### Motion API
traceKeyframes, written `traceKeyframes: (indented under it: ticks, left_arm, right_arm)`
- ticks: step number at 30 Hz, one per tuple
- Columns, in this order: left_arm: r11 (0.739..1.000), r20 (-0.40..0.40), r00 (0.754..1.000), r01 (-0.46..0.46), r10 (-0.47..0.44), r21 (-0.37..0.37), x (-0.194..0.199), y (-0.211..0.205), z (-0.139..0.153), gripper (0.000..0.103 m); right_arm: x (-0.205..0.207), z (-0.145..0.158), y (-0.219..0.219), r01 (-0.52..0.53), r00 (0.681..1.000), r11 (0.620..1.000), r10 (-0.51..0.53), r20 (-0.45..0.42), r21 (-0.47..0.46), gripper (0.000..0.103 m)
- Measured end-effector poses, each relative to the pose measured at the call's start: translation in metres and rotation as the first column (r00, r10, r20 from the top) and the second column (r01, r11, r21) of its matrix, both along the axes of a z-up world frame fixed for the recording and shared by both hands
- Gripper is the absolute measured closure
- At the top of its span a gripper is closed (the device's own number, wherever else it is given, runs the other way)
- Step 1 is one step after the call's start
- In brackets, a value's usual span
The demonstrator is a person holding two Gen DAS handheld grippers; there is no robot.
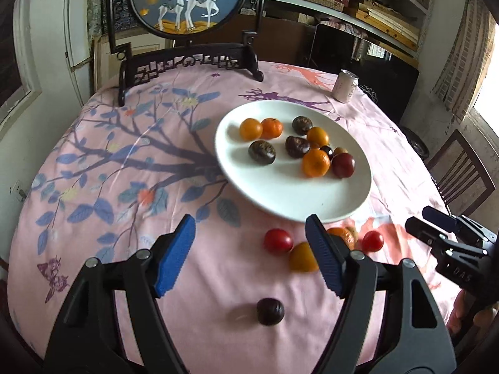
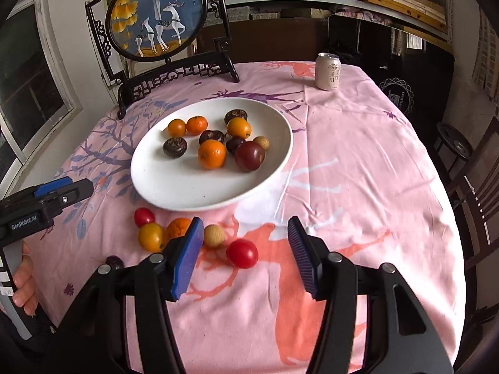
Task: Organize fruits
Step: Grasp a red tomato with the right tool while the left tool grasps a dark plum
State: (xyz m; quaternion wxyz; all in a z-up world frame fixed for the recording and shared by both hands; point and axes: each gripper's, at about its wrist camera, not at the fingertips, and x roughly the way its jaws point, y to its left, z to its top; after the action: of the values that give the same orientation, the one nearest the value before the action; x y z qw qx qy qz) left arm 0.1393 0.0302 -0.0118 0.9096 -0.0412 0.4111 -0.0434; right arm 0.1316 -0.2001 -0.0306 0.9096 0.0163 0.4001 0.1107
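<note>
One plate: a white plate [image 2: 162, 184] sits on the pink printed cloth [image 2: 358, 162] that covers the surface, well apart from the can.
Plate contents: four orange fruits, among them a large orange [image 2: 211, 154] toward the near side; three dark wrinkled fruits, one at [image 2: 175, 147]; a dark red plum [image 2: 249, 156] beside the large orange; a small dark round fruit and a small tan one [image 2: 261, 142] just behind the plum.
Loose fruit on the cloth: a red tomato [image 2: 144, 217] just outside the plate's near rim; a yellow fruit [image 2: 151, 237] touching an orange one [image 2: 178, 227]; a tan lychee-like fruit [image 2: 214, 235]; a second red tomato [image 2: 242, 253]; a small dark fruit [image 1: 270, 311] lying alone, nearest the person.
Left gripper [image 1: 250, 251]: jaws spread wide, nothing between them; the small dark fruit lies below the gap.
Right gripper [image 2: 244, 249]: jaws spread wide and holding nothing; the second tomato lies on the cloth between them, the tan fruit just beside the left blue pad.
Other items: a drink can [image 2: 327, 71] stands upright near the far edge; a round deer screen [image 2: 156, 15] on a dark carved stand sits at the back.
</note>
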Motion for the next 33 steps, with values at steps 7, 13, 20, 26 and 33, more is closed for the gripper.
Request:
traceKeyframes:
  ticks: [7, 13, 20, 26, 33]
  left_arm:
    - [1.000, -0.032, 0.999, -0.005, 0.006, 0.013, -0.031, 0.013, -0.020, 0.028]
    - [0.999, -0.081, 0.996, 0.033, -0.032, 0.015, -0.040, 0.011, -0.038, 0.028]
    - [0.997, -0.118, 0.990, 0.077, -0.074, 0.022, -0.048, -0.001, -0.053, 0.028]
    - [0.992, -0.151, 0.982, 0.121, -0.116, 0.026, -0.044, -0.024, -0.065, 0.028]
    - [0.993, -0.177, 0.980, 0.098, -0.085, 0.064, -0.033, -0.036, -0.081, 0.067]
  right_arm:
    - [-0.007, -0.018, 0.011, -0.022, 0.999, 0.999, 0.021, -0.031, -0.042, 0.046]
    - [0.011, -0.058, 0.018, -0.020, 0.994, 0.996, 0.011, -0.104, -0.088, 0.046]
    - [0.025, -0.070, 0.021, -0.046, 0.995, 0.996, 0.039, -0.094, -0.073, 0.072]
    - [0.003, -0.046, 0.004, -0.001, 0.999, 1.000, -0.001, -0.053, -0.028, 0.072]
    - [-0.019, -0.035, -0.016, 0.025, 0.999, 0.999, -0.023, -0.039, 0.035, 0.072]
